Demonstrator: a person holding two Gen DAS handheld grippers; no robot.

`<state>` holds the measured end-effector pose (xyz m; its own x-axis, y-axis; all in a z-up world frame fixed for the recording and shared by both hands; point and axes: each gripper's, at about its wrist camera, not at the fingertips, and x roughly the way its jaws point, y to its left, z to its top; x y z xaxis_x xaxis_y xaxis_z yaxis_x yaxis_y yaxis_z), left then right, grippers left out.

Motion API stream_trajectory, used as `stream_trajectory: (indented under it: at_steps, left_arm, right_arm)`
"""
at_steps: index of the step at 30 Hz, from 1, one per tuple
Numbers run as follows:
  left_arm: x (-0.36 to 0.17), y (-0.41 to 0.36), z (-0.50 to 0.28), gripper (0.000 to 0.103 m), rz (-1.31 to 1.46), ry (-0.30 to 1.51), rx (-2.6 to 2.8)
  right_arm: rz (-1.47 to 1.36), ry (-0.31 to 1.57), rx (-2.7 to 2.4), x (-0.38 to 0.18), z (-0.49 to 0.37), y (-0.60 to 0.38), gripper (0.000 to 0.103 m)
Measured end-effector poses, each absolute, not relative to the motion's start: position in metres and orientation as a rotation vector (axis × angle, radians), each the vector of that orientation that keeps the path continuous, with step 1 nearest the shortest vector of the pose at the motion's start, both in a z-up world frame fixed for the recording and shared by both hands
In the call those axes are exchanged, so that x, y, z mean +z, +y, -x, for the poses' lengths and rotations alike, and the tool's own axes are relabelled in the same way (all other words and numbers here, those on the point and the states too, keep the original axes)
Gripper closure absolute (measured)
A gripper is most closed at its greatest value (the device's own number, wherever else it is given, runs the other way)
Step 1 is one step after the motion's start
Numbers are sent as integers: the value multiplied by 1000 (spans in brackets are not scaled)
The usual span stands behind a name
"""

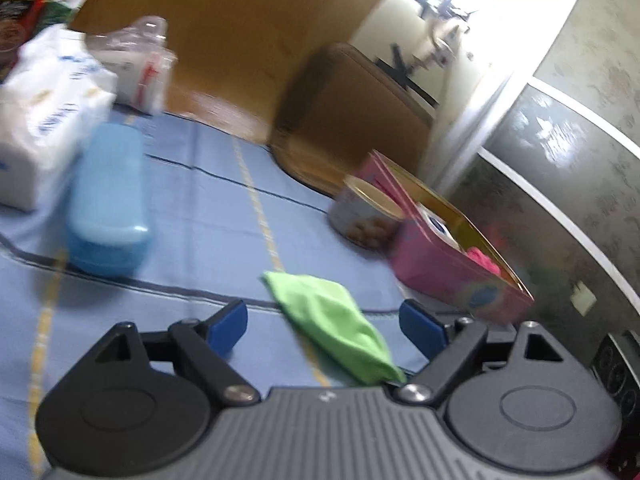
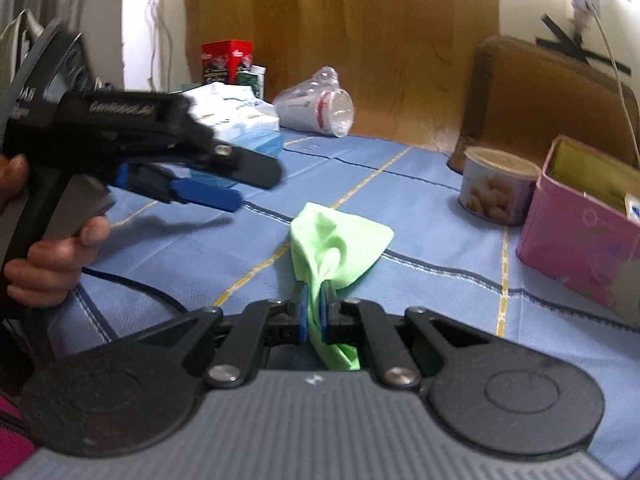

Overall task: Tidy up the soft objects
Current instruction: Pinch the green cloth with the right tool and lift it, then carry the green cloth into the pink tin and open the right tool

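Note:
A light green cloth point(image 2: 338, 236) is pinched between the blue pads of my right gripper point(image 2: 315, 296), which is shut on it just above the blue tablecloth. The same green cloth point(image 1: 332, 320) shows in the left wrist view, hanging between the spread fingers of my left gripper point(image 1: 324, 322), which is open and not touching it. My left gripper also shows at the left of the right wrist view point(image 2: 224, 184), held in a hand. A pink box point(image 1: 452, 264) stands open at the right with a pink soft item point(image 1: 482, 260) inside; it also shows in the right wrist view point(image 2: 580, 236).
A round tin point(image 2: 498, 186) stands next to the pink box. A blue plastic case point(image 1: 108, 204), white tissue packs point(image 1: 44, 116) and bagged cups point(image 2: 316, 106) lie at the far left. A brown chair back point(image 2: 548, 100) and a wooden wall panel point(image 2: 340, 40) stand behind the table.

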<state>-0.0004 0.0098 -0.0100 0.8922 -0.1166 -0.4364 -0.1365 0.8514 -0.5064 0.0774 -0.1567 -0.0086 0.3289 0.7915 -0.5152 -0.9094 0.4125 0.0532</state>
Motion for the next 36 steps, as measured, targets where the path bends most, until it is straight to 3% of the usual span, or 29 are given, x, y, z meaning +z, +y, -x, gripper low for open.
stream_trajectory:
  at_steps: [8,12,13,14,16,17,18,20,29,36]
  left_arm:
    - [-11,-5,-13,14,540,534,1]
    - [-8,-2,-20,18,570,545,-11]
    - [-8,-3,-24,19,566,556,-9]
    - [-8,-4,-29,24,559,571,-6]
    - [-13,-7,-40,44,547,612,-13]
    - [-15,-9,-43,55,544,618,-17]
    - [-15,-11,-47,75,537,619,-23]
    - [-14,-17,-58,92,564,646,-110]
    - [58,-91,-122,91,308,541,-318]
    - [83,-133,-189,90,189,484,-377]
  right_arm:
    - [234,513,1140,-12,-76,-162,86]
    - [214,504,1114,-13,-77,-165,69]
    - [209,500,1112,-13,-77,-166,69]
    - [207,500,1113,-14,-78,-166,69]
    - [206,509,1118,-16,-79,-164,70]
    - [208,516,1131,-17,-80,-163,75]
    - [204,511,1142,-17,-80,-163,94]
    - [209,486,1154,-15,-75,-163,95]
    - [131,208,899,16,-92,-205,95]
    - [65,176,702,32,-162,-235,95]
